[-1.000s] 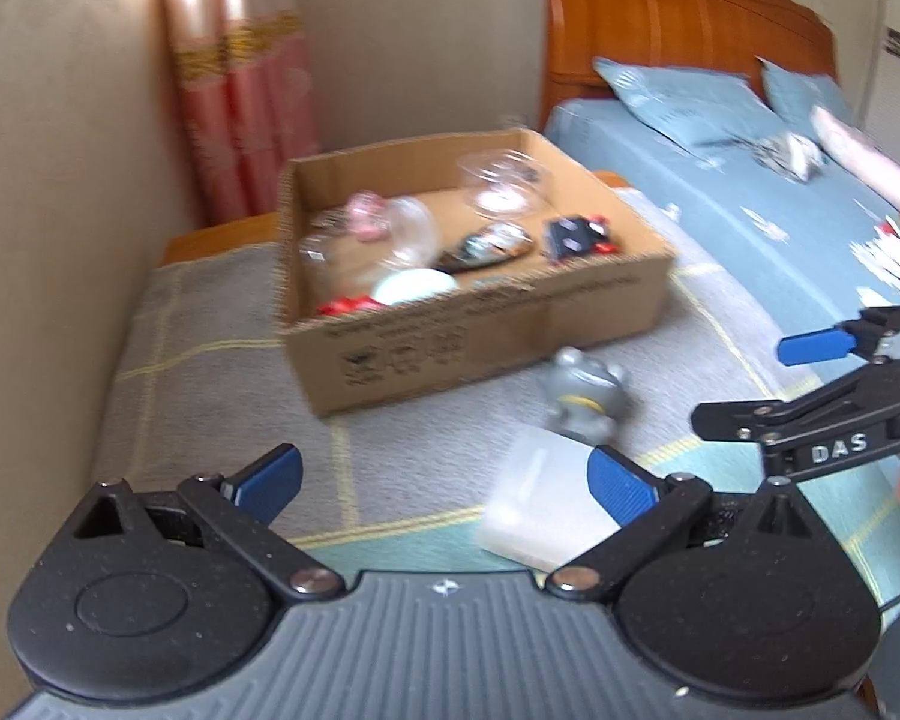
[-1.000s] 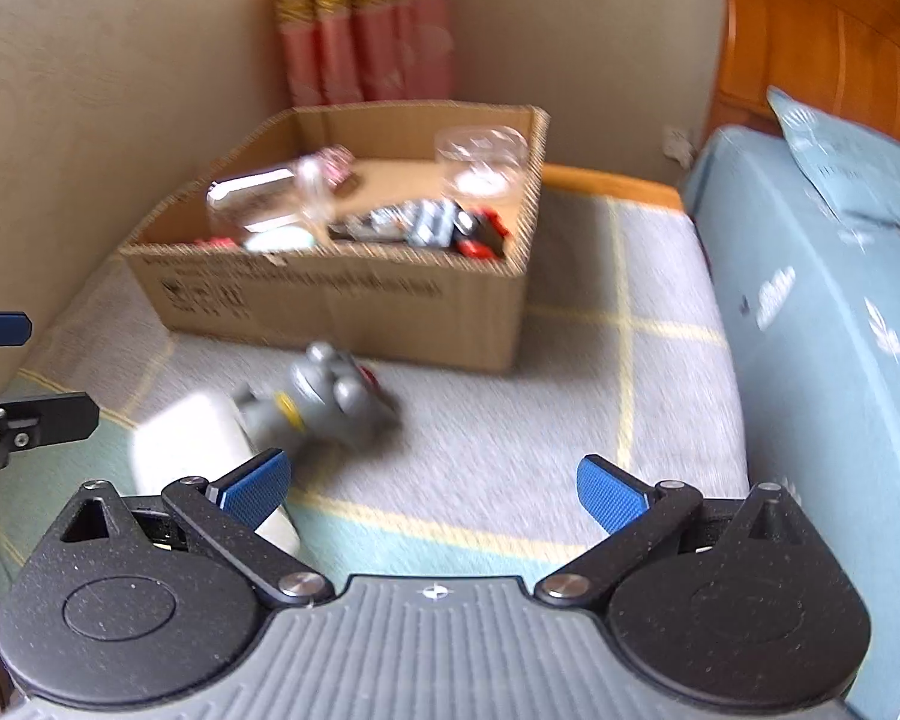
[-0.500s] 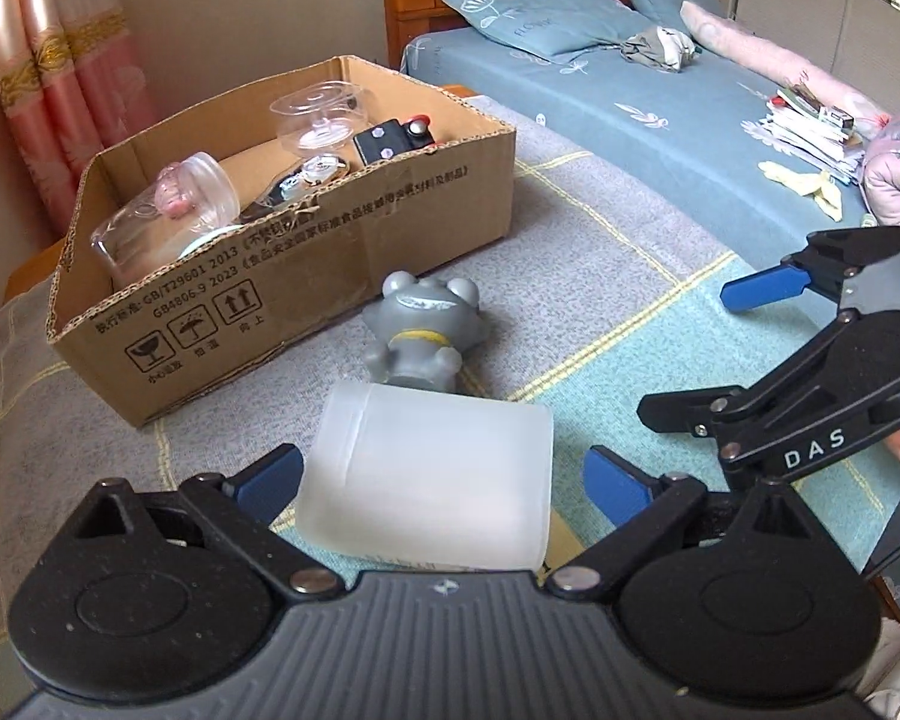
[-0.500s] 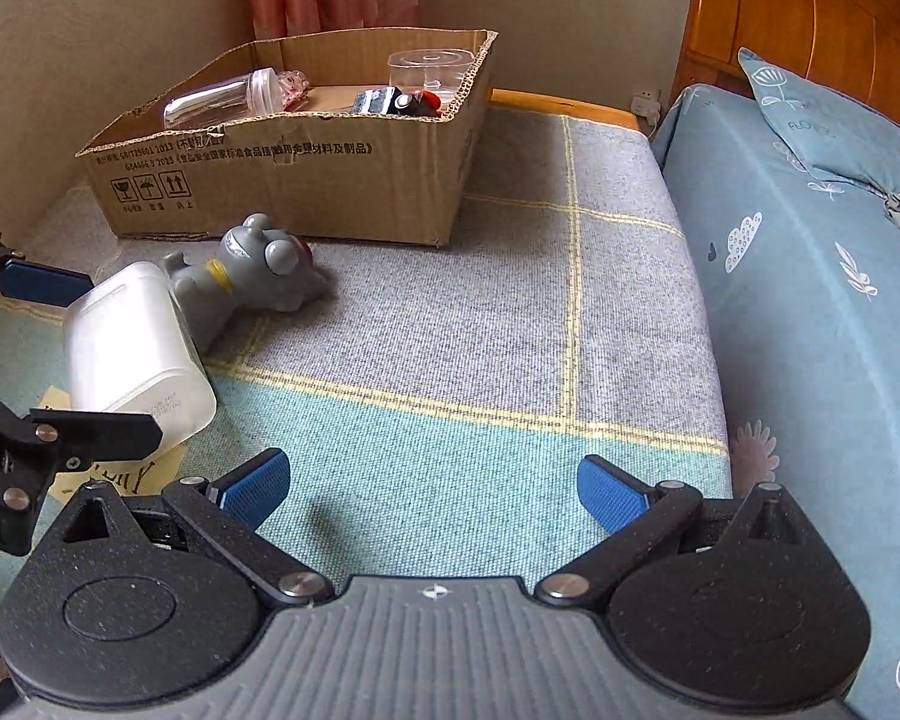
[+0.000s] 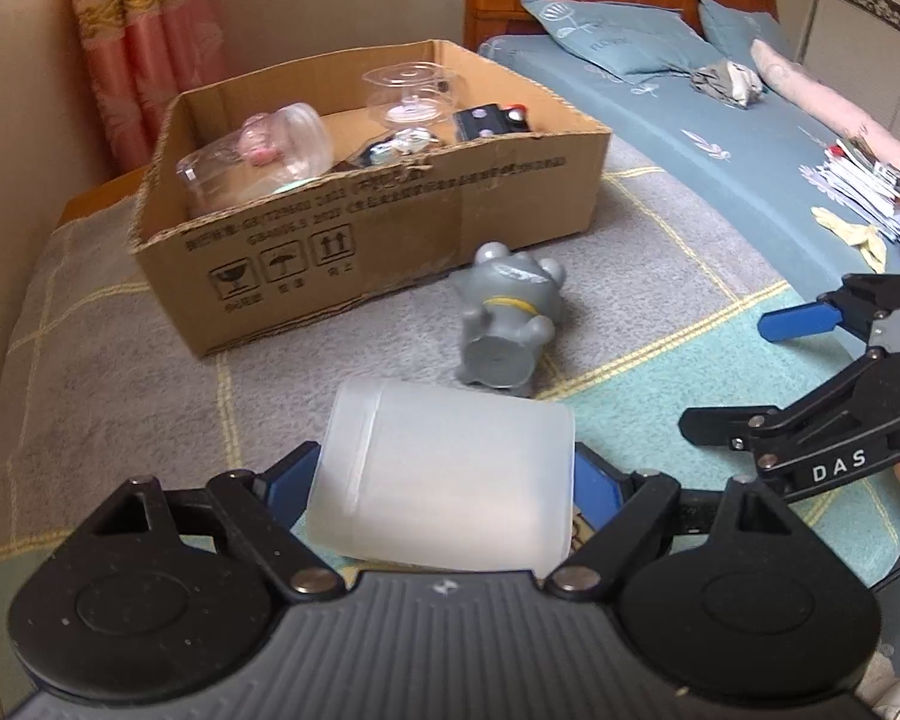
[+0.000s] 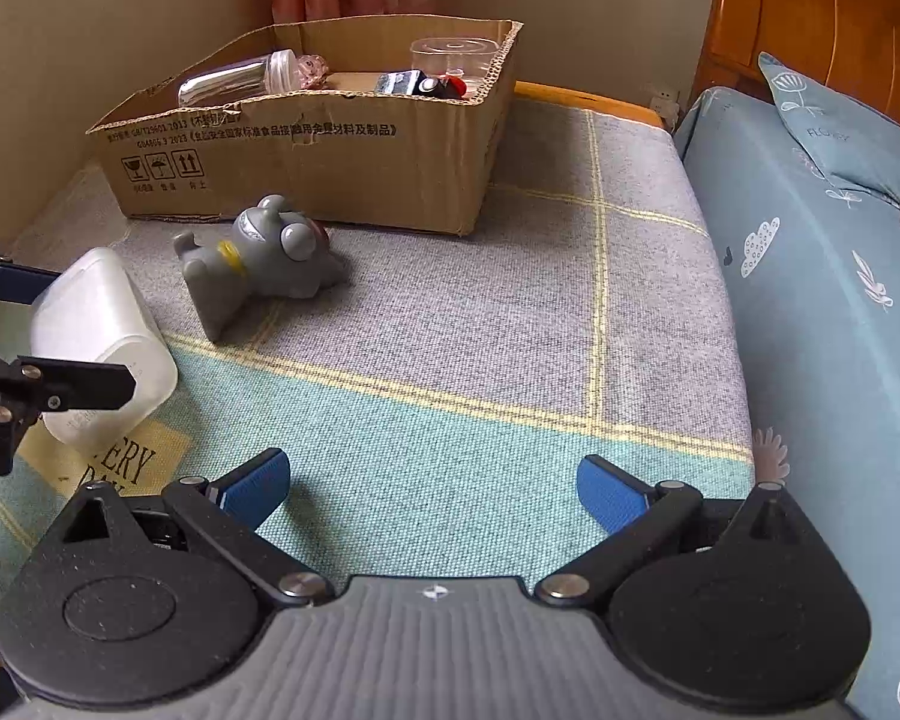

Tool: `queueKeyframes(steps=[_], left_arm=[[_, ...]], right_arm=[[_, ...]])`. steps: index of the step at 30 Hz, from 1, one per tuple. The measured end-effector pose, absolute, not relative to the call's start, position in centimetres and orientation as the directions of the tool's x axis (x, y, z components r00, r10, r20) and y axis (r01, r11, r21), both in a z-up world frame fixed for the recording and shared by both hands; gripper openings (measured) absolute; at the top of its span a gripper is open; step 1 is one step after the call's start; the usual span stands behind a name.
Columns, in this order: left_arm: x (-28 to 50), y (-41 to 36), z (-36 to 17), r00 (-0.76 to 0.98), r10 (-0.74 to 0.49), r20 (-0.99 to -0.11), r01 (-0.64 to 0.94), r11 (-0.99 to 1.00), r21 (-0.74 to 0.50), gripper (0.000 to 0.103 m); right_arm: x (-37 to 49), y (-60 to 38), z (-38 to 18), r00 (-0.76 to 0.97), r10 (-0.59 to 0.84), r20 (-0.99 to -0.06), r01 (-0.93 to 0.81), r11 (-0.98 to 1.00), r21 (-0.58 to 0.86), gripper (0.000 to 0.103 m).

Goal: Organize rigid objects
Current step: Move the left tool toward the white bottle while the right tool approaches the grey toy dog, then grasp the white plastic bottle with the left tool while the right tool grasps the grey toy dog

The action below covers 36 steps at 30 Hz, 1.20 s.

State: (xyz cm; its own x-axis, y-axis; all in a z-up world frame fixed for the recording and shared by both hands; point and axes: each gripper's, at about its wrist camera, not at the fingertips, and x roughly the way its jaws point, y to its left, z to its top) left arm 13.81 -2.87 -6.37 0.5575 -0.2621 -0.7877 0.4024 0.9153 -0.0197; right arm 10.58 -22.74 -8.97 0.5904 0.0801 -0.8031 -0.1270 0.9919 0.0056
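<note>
Two grippers: left gripper [image 5: 444, 474] nearest the work, right gripper [image 6: 432, 489] off to the side over bare blanket [image 6: 450, 432].
Left jaws: spread to either side of the frosted plastic jar [image 5: 444, 474]; blue pads right at its two ends, real clamping contact not resolvable.
Jar position: lying on its side on the blanket, directly ahead of the left gripper, between its fingers.
Jar long axis: crosswise to the left fingers, so the pads meet its ends.
Right jaws: wide apart, holding nothing, well clear of the jar.
Nearer arm: left, by a wide margin.
Just beyond the jar: grey toy figure [image 5: 504, 324], toppled, close to the jar's far side, apparently not touching.
Farther on: cardboard box [image 5: 390, 228], open-topped, already holding clear containers and small items; probable destination, straight ahead past the toy.
</note>
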Motion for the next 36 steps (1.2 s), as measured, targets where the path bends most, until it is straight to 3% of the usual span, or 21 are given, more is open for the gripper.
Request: queueKeyframes(steps=[8,21,36], left_arm=[[15.6,2.1,-6.5,0.608,-0.126,-0.783,0.162,0.986,-0.033,0.085],[15.7,1.5,-9.1,0.559,-0.109,-0.822,0.189,0.982,-0.002,0.102],[14.9,1.8,-9.5,0.607,-0.121,-0.785,0.186,0.982,-0.007,0.102]], right_arm=[[11.1,-20.9,-9.1,0.586,0.095,-0.805,-0.191,0.981,-0.023,0.103],[11.0,-20.8,-9.3,0.607,0.124,-0.785,-0.230,0.973,-0.024,0.103],[15.6,-17.9,-9.2,0.542,0.292,-0.788,-0.496,0.868,-0.020,0.103]])
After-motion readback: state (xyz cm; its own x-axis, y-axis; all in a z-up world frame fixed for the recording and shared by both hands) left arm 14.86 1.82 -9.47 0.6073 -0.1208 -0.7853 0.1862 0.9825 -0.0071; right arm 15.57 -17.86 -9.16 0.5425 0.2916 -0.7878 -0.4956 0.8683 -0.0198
